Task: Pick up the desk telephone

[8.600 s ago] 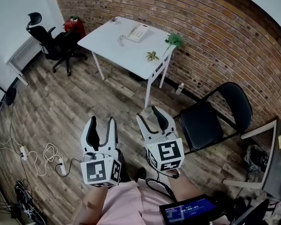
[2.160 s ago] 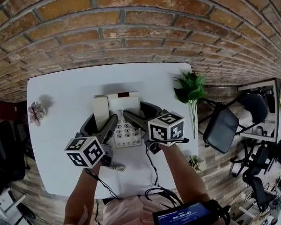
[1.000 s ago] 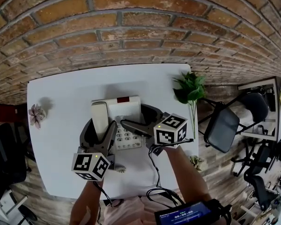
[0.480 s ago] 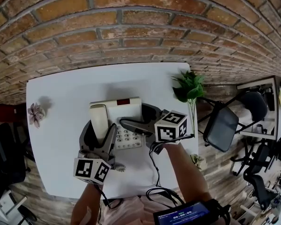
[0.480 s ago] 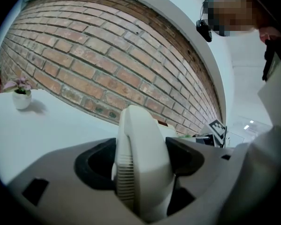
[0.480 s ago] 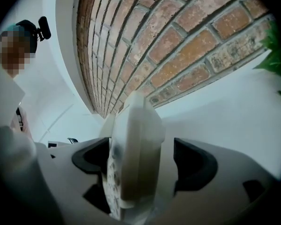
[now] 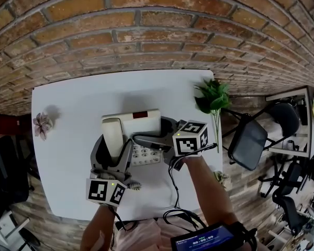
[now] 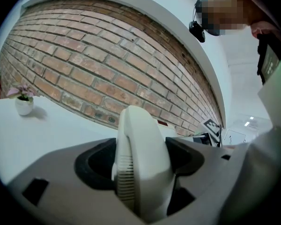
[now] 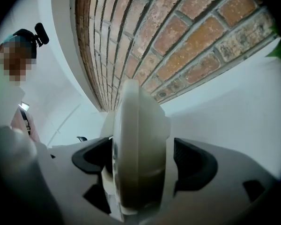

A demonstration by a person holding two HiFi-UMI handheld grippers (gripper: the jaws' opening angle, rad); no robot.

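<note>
Brick wall (image 7: 146,30) fills the back, with the white table (image 7: 68,119) pushed up against it. The desk telephone (image 7: 141,120) sits about mid-table, its red-strip end toward the wall and its keypad (image 7: 144,153) toward you. The handset (image 7: 113,132) lies along the phone's left side. Your left tongs (image 7: 113,148) come in from the near edge and pinch the handset across its width. In the left gripper view both pads sit against its sides, and the slotted end of the handset (image 8: 140,158) fills the gap. Your right tongs (image 7: 149,129) reach in from the right and clamp the phone body at its right edge, one jaw lying over the top just above the keypad. In the right gripper view the white body (image 9: 138,149) stands edge-on between the pads with no free room. No view shows whether the phone is off the table or resting on it. The coiled cord (image 7: 133,184) shows just beside your left tongs' marker cube, toward you. A green plant (image 7: 213,99) is at the table's right edge, well apart from the phone. A small pink plant (image 7: 42,125) in a white pot is at the left edge. A black chair (image 7: 248,140) stands beyond the right edge of the table.
</note>
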